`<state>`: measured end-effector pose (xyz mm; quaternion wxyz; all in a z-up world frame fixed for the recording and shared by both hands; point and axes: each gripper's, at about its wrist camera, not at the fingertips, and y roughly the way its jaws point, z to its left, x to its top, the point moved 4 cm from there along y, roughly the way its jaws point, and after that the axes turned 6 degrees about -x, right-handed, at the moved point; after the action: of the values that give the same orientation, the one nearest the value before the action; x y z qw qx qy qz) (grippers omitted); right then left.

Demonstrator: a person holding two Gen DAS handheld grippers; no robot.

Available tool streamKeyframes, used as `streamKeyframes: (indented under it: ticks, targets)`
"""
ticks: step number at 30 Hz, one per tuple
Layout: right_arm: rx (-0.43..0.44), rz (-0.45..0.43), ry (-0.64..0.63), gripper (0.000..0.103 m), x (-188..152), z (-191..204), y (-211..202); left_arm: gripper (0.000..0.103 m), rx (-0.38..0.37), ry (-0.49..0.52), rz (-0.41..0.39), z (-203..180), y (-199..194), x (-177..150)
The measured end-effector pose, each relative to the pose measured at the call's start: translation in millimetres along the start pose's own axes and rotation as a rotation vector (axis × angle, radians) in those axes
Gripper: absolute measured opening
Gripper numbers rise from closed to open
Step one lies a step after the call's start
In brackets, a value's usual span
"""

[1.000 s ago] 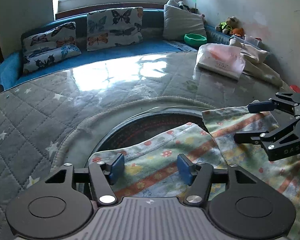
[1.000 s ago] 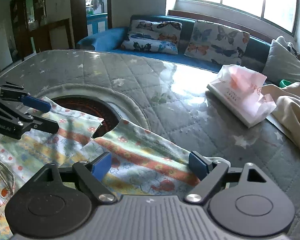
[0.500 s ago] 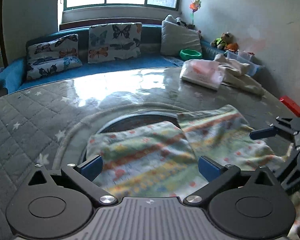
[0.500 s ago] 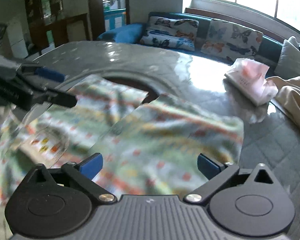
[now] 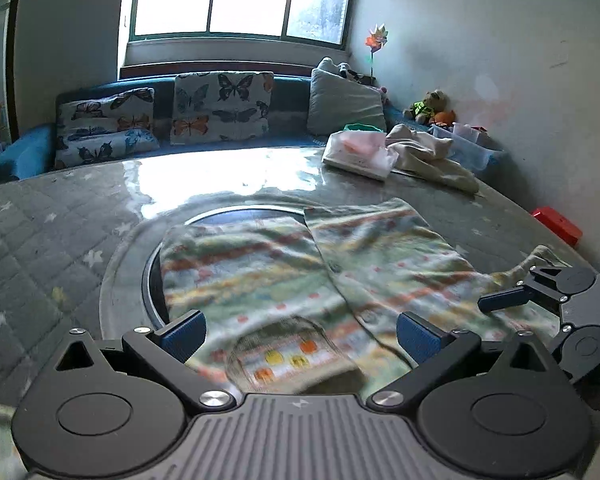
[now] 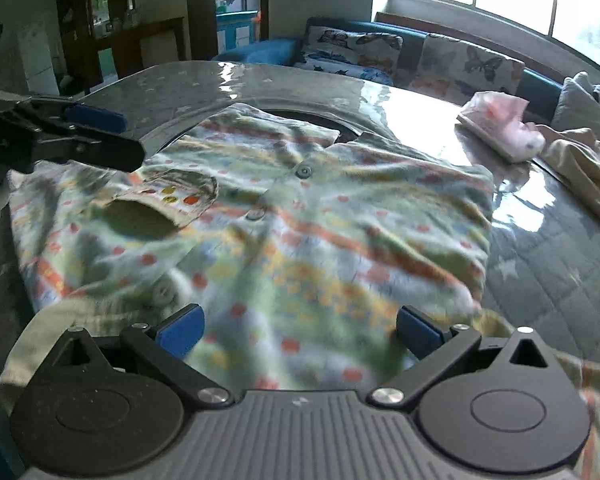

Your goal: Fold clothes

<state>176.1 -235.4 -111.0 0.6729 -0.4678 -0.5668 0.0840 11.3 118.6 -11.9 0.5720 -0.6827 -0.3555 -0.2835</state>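
Striped, dotted shirt [image 6: 300, 232] spread flat on round quilted worktop [image 5: 60, 216], partly over dark center ring. Left gripper [image 5: 300, 334] and right gripper [image 6: 298, 330] both wide open, nothing btwn pads, hovering over near hem (chest pocket [image 6: 172, 196] visible). Tissue pack [image 5: 358, 152] at far edge.

Left tool [image 5: 300, 334]: matte black handheld two-finger rig with a grey ribbed centre plate bearing a small pale mark, two round black hubs with embossed circles, angular black link arms, silver screw heads at the pivots, and blue rectangular pads [image 5: 182, 334] on the fingers. Right tool [image 6: 298, 330]: same build, same blue pads [image 6: 180, 330]. A thin dark cable runs at the left view's lower right edge.
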Motion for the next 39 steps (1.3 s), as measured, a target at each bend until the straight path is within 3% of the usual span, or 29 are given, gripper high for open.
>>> streamKeyframes:
  ticks: [6, 12, 19, 26, 39]
  targets:
    - [-0.007, -0.041, 0.04, 0.103, -13.7, 0.0, -10.3, 0.103, 0.056, 0.034, 0.039, -20.1, -9.6, -28.0]
    - [-0.017, -0.027, 0.046, 0.103, -13.6, 1.5, -12.7, 0.101, 0.107, 0.056, 0.017, -32.3, -17.2, -49.9]
    - [0.007, -0.036, 0.051, 0.103, -20.9, 7.1, -24.2, 0.097, 0.167, 0.088, 0.051, -33.5, -14.7, -70.9]
    - [-0.014, -0.048, 0.018, 0.103, -23.5, 12.4, -35.1, 0.099, 0.197, 0.045, 0.06, -21.7, -20.7, -79.4]
    - [-0.018, -0.038, 0.097, 0.103, -39.4, -4.7, -39.9, 0.102, 0.297, -0.071, 0.047, 24.2, -41.1, -86.2]
